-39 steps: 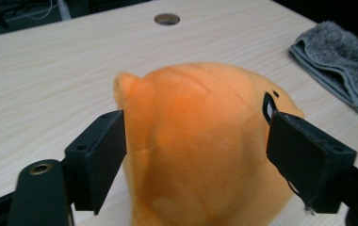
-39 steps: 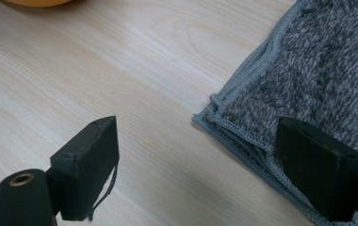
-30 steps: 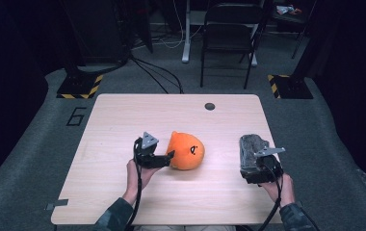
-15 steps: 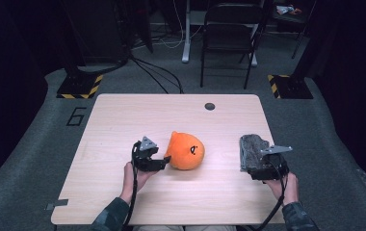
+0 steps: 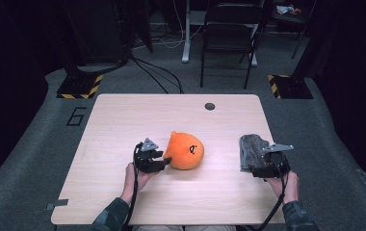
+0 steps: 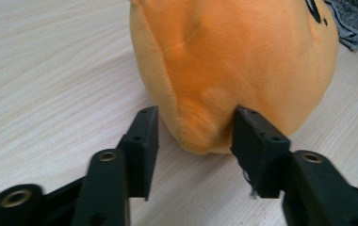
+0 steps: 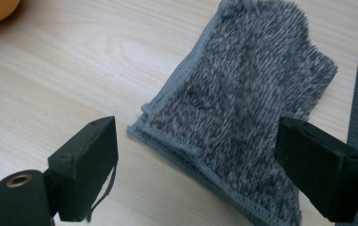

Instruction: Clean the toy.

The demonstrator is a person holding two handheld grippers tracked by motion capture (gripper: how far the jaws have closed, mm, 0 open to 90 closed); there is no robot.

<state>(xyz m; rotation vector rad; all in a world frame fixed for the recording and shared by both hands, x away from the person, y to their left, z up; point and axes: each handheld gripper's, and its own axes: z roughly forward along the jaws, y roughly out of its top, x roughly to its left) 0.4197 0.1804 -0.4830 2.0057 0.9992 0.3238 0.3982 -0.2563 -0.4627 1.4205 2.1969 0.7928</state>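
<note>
Left gripper view has the left gripper [image 6: 193, 141], fingers just closing, pinching a near fold of the orange plush toy [image 6: 233, 66], seemingly soft, light, squashy.

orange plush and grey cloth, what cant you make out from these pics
- Orange plush, left gripper view: top and face marking cut off by the upper edge; left gripper has just been closing, right pad dents the plush, left-pad contact unclear.
- Plush face, high view: too small to read.
- Grey cloth, right gripper view: near end cut off by the bottom edge; high view: near part under the right gripper.
</note>
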